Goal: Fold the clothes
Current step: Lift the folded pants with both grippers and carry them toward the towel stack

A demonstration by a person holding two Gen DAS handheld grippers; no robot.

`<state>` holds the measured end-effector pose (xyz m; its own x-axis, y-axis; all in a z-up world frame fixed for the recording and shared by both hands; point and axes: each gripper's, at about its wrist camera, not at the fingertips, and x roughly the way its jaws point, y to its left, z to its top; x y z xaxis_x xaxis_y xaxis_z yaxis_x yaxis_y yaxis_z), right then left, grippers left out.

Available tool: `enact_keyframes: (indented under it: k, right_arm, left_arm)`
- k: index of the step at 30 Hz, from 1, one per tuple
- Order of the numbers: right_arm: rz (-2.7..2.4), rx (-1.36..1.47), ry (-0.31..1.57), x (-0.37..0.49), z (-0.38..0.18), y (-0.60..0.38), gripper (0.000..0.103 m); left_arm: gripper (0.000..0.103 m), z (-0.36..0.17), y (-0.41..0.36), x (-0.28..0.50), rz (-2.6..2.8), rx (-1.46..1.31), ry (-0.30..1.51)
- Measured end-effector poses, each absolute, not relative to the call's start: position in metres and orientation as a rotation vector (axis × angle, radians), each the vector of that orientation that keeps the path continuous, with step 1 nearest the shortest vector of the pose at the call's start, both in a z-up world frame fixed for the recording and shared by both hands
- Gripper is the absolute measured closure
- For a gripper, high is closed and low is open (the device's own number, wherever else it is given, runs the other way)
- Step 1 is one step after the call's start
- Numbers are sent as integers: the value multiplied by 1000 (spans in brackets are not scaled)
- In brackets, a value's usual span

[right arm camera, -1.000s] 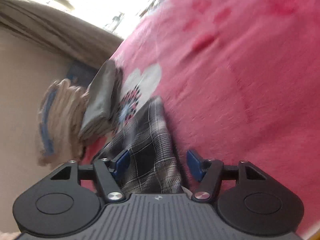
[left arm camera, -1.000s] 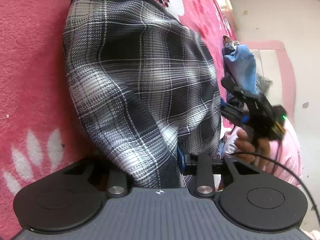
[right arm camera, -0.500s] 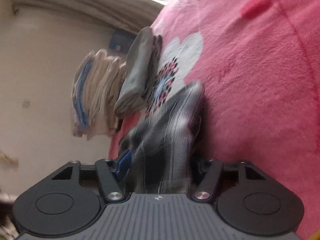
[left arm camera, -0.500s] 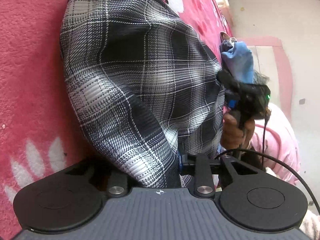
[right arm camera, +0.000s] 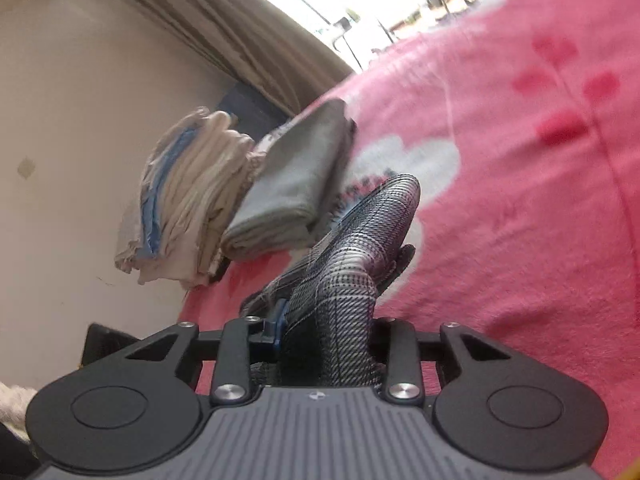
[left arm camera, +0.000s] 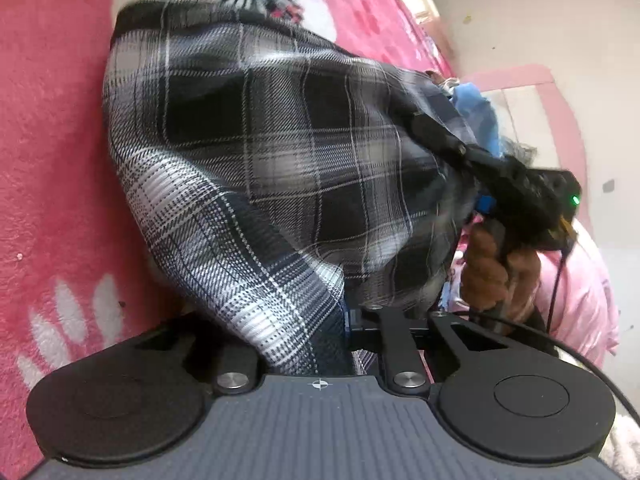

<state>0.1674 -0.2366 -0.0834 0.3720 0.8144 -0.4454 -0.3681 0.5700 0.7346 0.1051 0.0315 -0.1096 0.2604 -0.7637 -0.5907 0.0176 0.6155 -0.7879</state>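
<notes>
the plaid garment (left arm camera: pixel 280 168) hangs as a taut, bellied sheet between the two tools, lifted off the pink blanket (left arm camera: pixel 52 128) at its near edge while its far end, toward 12 o'clock in the left wrist view, lies close to the blanket's white flower print; whether it touches there is hard to tell. the left gripper (left arm camera: pixel 320 344) is clamped on one bunched corner of the cloth, which runs straight down into its jaws. the right gripper (right arm camera: pixel 324 344) is likewise closed on a gathered roll of the same plaid; in the left view it shows at 3 o'clock, held in the person's hand (left arm camera: pixel 492 272).

judging from this, the step in hand is carrying a held edge across for a fold. to do it well, both grips should stay firm and level so the edge stays straight, with even tension and no twist; the right corner looks more bunched than flat, so the crease may come out crooked unless the cloth is spread as it is laid. lower it onto open blanket.

at 10 o'clock in the right view sit a folded grey piece (right arm camera: pixel 292 184) and a cream stack (right arm camera: pixel 188 196), well clear of the fold.
</notes>
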Motion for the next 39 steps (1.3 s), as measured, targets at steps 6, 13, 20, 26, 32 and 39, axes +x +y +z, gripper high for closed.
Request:
enact_keyframes:
  k: [6, 13, 20, 26, 32, 39]
  right_arm:
    - [794, 507, 775, 135, -47, -228, 70]
    - [776, 570, 683, 128, -23, -219, 74]
    - [792, 622, 600, 159, 0, -187, 84]
    - [786, 651, 610, 179, -10, -164, 85]
    - [773, 685, 611, 180, -21, -158, 86]
    - [785, 718, 563, 193, -9, -153, 87]
  left_arm:
    - [89, -83, 35, 97, -594, -720, 1126]
    - [90, -48, 54, 89, -561, -681, 1020]
    - [90, -17, 88, 99, -504, -667, 916]
    - [90, -12, 107, 105, -456, -667, 870]
    - [91, -21, 111, 100, -437, -672, 871]
    - [91, 0, 124, 106, -433, -639, 822]
